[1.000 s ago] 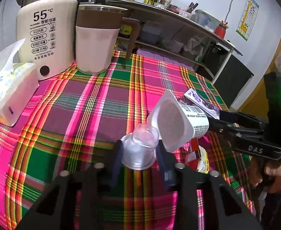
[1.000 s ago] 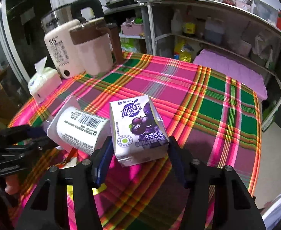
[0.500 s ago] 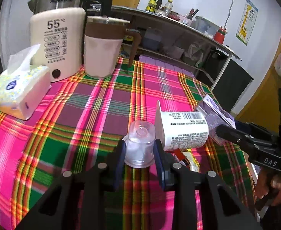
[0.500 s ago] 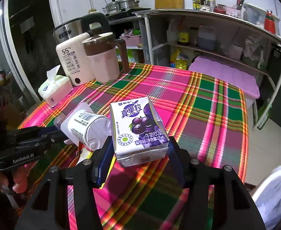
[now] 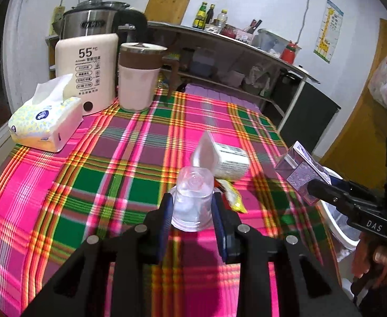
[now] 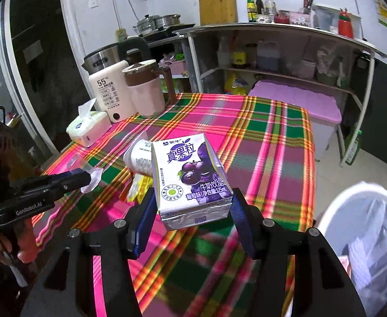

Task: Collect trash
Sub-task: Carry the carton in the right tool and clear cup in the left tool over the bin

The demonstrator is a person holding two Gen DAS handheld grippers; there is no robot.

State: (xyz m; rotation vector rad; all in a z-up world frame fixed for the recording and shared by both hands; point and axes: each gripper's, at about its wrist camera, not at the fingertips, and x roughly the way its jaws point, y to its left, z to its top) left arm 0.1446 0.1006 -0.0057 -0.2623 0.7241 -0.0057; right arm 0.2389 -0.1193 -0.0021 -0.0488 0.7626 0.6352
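Note:
My left gripper [image 5: 192, 206] is shut on a clear plastic cup [image 5: 192, 200], held above the plaid tablecloth [image 5: 101, 163]. My right gripper [image 6: 193, 208] is shut on a purple milk-drink carton [image 6: 190, 179], which also shows in the left wrist view [image 5: 299, 171], lifted off the table. A white yogurt cup [image 5: 227, 161] lies on its side on the cloth, with a yellow wrapper [image 5: 233, 198] beside it. A white trash bin [image 6: 367, 237] with a plastic liner stands on the floor at the lower right, beside the table.
A tissue box [image 5: 45, 124], a cream kettle [image 5: 88, 74] and a pink jug [image 5: 138, 79] stand at the table's far left. A shelf unit [image 6: 286, 60] with bottles and a purple-lidded box [image 6: 296, 100] lie beyond the table.
Both grippers have pulled back and risen with their loads. The yogurt cup now lies farther from my left gripper, on the cloth. The trash bin has come into the right wrist view.

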